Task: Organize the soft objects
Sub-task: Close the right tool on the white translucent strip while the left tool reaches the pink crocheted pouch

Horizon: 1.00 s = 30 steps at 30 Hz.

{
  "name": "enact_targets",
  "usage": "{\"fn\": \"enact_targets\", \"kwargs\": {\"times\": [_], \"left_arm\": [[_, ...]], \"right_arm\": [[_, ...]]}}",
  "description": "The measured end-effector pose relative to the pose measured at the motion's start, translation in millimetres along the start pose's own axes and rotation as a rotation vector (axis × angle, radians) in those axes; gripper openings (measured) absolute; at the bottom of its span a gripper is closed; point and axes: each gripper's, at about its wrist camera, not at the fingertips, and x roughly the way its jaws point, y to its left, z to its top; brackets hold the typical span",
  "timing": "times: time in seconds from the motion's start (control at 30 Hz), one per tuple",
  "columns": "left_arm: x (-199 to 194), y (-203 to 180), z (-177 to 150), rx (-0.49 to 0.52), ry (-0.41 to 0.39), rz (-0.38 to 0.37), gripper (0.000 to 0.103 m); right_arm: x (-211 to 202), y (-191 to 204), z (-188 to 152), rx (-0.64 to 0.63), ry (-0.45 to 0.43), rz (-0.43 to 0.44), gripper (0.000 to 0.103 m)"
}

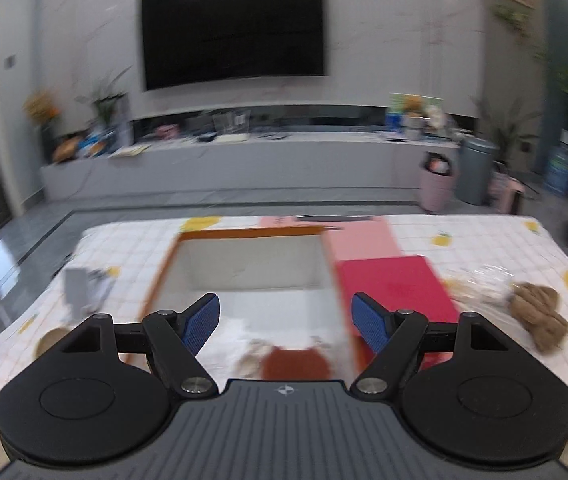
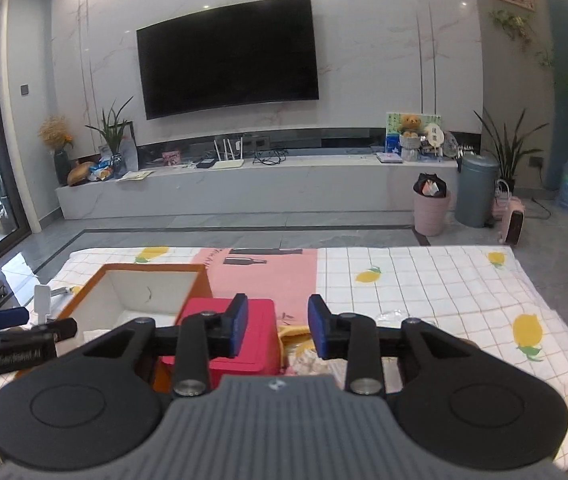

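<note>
Brown plush toy (image 1: 537, 318) sits loose on the lemon-print tablecloth (image 2: 423, 280), right edge of the left wrist view, well apart from the orange box (image 1: 252, 236) at centre frame. A rust-brown soft item (image 1: 295, 362) already lies inside the box, low centre. Left gripper (image 1: 285, 322) hangs over the box mouth, jaws wide, nothing between them. Right gripper (image 2: 278, 326) is partly open and empty, above the red box (image 2: 240, 344) (contents not visible). My read: next pick is the plush. Approach with the right gripper, open wider first, pinch the thick middle, keep clear of the crinkled clear wrapper (image 1: 483, 284) just beside it, then drop it in the orange box.
</note>
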Motion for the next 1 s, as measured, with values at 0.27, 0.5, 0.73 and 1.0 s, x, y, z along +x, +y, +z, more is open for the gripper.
{"fn": "enact_targets", "kwargs": {"times": [0.27, 0.5, 0.73, 1.0], "left_arm": [[25.4, -77.4, -37.9, 0.170, -0.027, -0.177, 0.088], [55.1, -130.5, -75.1, 0.263, -0.067, -0.210, 0.088], [83.1, -176.7, -106.9, 0.313, -0.099, -0.159, 0.088], [118.8, -206.5, -121.0, 0.362, -0.075, -0.086, 0.088]], "right_arm": [[36.2, -36.2, -35.6, -0.028, 0.050, -0.070, 0.036], [71.0, -69.6, -62.1, 0.043, 0.184, -0.070, 0.058], [89.8, -83.8, -81.7, -0.044, 0.206, -0.106, 0.068], [125.1, -102.1, -93.5, -0.071, 0.263, -0.088, 0.068]]}}
